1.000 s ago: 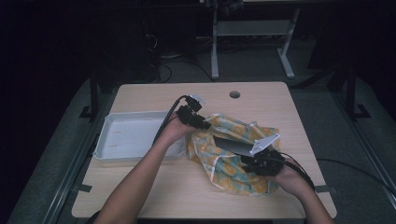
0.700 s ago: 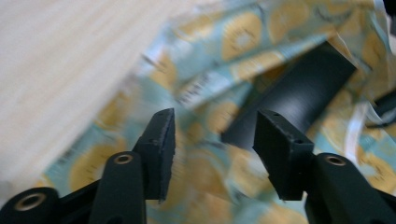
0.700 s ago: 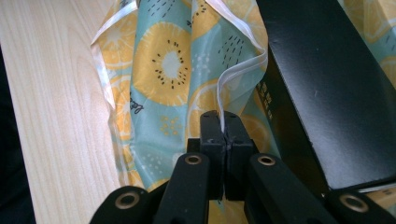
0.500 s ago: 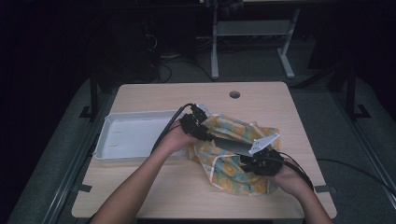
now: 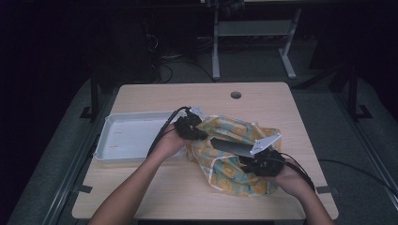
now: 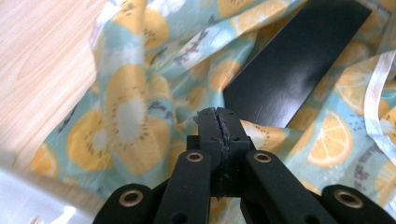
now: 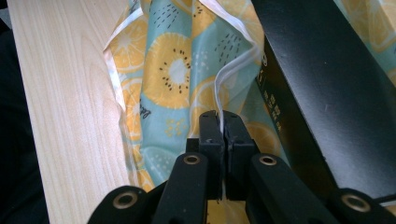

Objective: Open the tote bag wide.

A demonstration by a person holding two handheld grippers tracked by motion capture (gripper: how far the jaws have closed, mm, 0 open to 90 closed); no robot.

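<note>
— Dark floor surrounds us, with one wooden table [image 5: 187, 197] in the middle. What do we have on it, largest first?

— We count one white tray [image 5: 131, 138] on the left part of the table. Just beside it, touching its right edge as far as we can tell, lies one fruit-print bag [image 5: 225, 171], crumpled, right of centre. One black box [image 5: 230, 146] lies across the bag's folds, tilted.

— And our grippers?

— Two. We have the left gripper [image 5: 202, 135] at the bag's upper left corner, next to the tray. Our right gripper [image 5: 251, 165] sits at the bag's lower right part, with one grey plate [image 5: 265, 142] on top of it.

— How do the left jaws stand?

— In the left gripper view they have just been closing and now meet, pads [image 6: 208, 122] together. We see the bag's cloth [image 6: 126, 107] bunched right at the tips, but whether a fold is pinched we cannot tell. The box [image 6: 289, 60] lies just beyond the tips, slanting up to the right.

— The right ones?

— Pressed together on the bag's white drawstring [image 7: 233, 70], which runs up from between the pads [image 7: 210, 126] in the right gripper view. The bag [image 7: 177, 70] spreads ahead of the tips and the box [image 7: 336, 93] lies close on their right.
</note>
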